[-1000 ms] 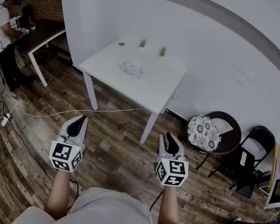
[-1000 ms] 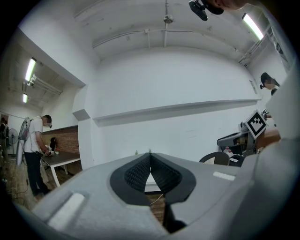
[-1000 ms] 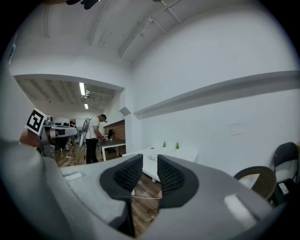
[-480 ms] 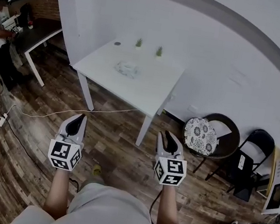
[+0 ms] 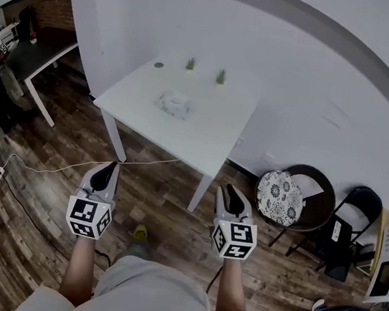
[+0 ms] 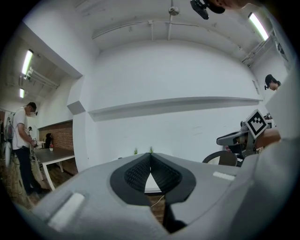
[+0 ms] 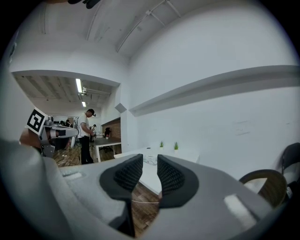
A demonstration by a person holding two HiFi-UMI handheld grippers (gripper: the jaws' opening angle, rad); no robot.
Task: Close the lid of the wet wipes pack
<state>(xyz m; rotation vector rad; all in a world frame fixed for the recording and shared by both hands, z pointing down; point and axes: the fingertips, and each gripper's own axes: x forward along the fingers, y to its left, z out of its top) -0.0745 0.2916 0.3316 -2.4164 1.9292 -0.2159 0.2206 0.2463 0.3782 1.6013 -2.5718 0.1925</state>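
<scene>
the wet wipes pack lies on the white table, far ahead of both grippers, with wood floor in between. from the left gripper it sits at about 1 o'clock. from the right gripper it sits at about 11 o'clock. the left one looks a bit nearer. the left jaws are pressed together with nothing in them. the right jaws have a small gap and hold nothing. the pack is too small here to see its lid.
</scene>
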